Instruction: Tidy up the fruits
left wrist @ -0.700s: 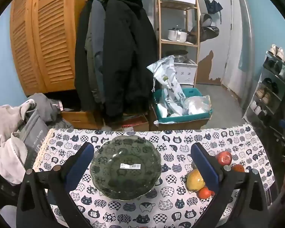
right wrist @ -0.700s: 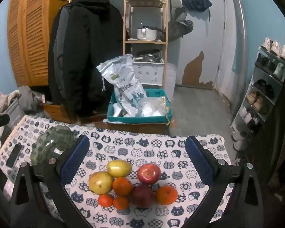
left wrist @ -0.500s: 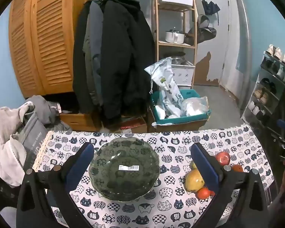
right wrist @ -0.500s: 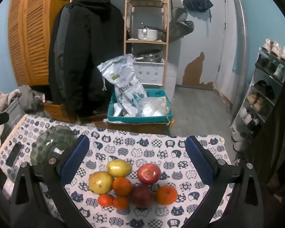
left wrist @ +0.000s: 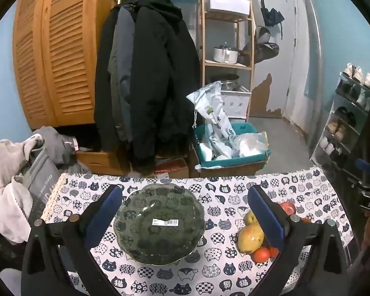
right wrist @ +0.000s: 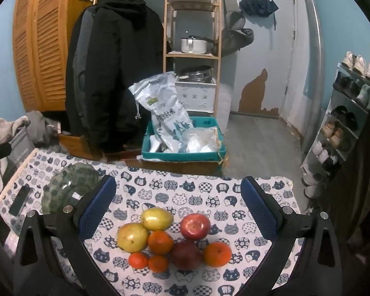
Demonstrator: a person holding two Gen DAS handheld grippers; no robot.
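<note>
A dark green glass bowl (left wrist: 159,224) with a barcode sticker sits empty on the cat-print tablecloth (left wrist: 219,192). My left gripper (left wrist: 185,208) hovers above it, open, its blue pads either side of the bowl. To the right of the bowl lies a fruit pile (left wrist: 251,235). In the right wrist view the pile holds two yellow pears (right wrist: 133,236), a red apple (right wrist: 195,225), a dark red apple (right wrist: 187,254) and several oranges (right wrist: 217,254). My right gripper (right wrist: 177,202) is open above the pile with nothing between its fingers. The bowl (right wrist: 69,187) shows at its left.
A black phone (right wrist: 19,199) lies at the tablecloth's left edge. Past the table's far edge stand a teal crate (right wrist: 182,154) with bags, hanging dark coats (left wrist: 145,86), a wooden shelf with a pot (right wrist: 193,45), a clothes heap (left wrist: 9,172) and a shoe rack (right wrist: 345,113).
The left wrist view has shifted a little: the bowl sits slightly lower and further left between the fingers. The right gripper and the fruit have not moved.
</note>
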